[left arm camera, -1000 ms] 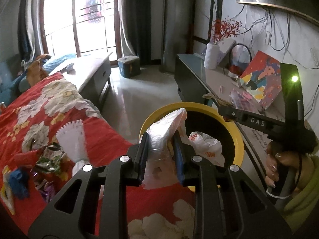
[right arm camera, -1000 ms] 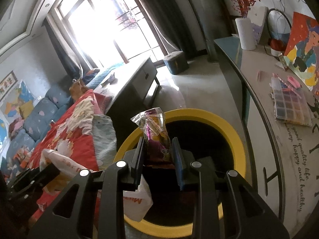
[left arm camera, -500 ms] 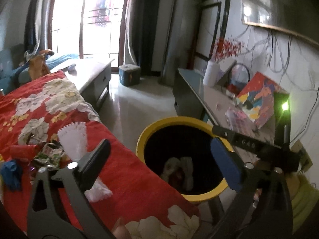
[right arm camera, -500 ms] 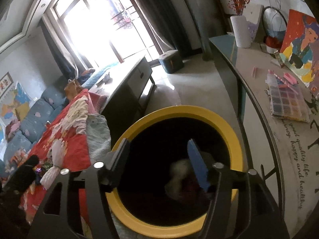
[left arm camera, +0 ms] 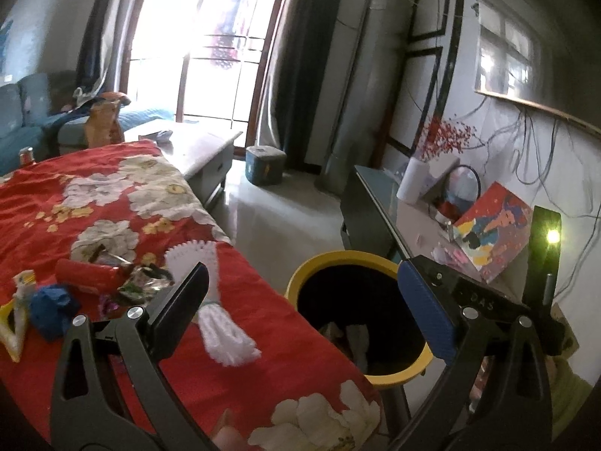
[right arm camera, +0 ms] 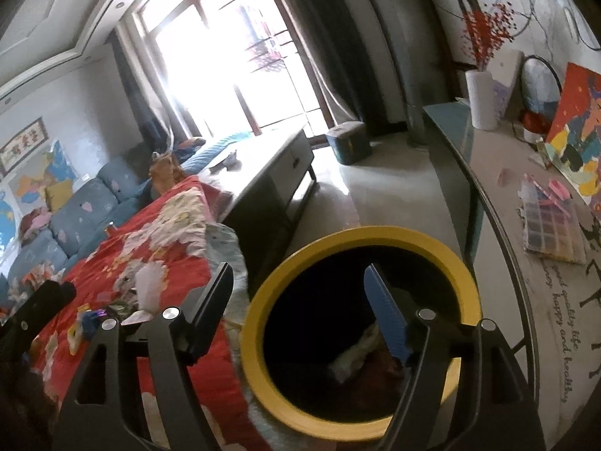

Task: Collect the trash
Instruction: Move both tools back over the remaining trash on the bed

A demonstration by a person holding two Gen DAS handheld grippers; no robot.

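The yellow-rimmed black bin (left arm camera: 338,256) (right arm camera: 338,236) stands on the floor beside the red flowered blanket (left arm camera: 263,338). Dropped trash (left arm camera: 353,334) (right arm camera: 357,353) lies at its bottom. My left gripper (left arm camera: 302,274) is open wide and empty, above the blanket's edge and the bin. My right gripper (right arm camera: 296,274) hangs over the bin's left rim, its jaws still opening with nothing between them. On the blanket lie a white fan-shaped paper piece (left arm camera: 210,300), a red wrapper (left arm camera: 86,274), a foil wrapper (left arm camera: 146,282) and a blue crumpled scrap (left arm camera: 49,308).
A glass-topped side table (right arm camera: 488,195) to the right of the bin carries a white vase (right arm camera: 482,101), a colourful painting (left arm camera: 496,233) and a bead box (right arm camera: 552,229). A low cabinet (right arm camera: 263,173), a blue box (left arm camera: 265,163) on the floor and a blue sofa (right arm camera: 86,210) lie beyond.
Both grippers have opened. The left let go of the plastic bag and the right let go of the snack wrapper, and both pieces fell into the bin. Both grippers pulled back and rose.
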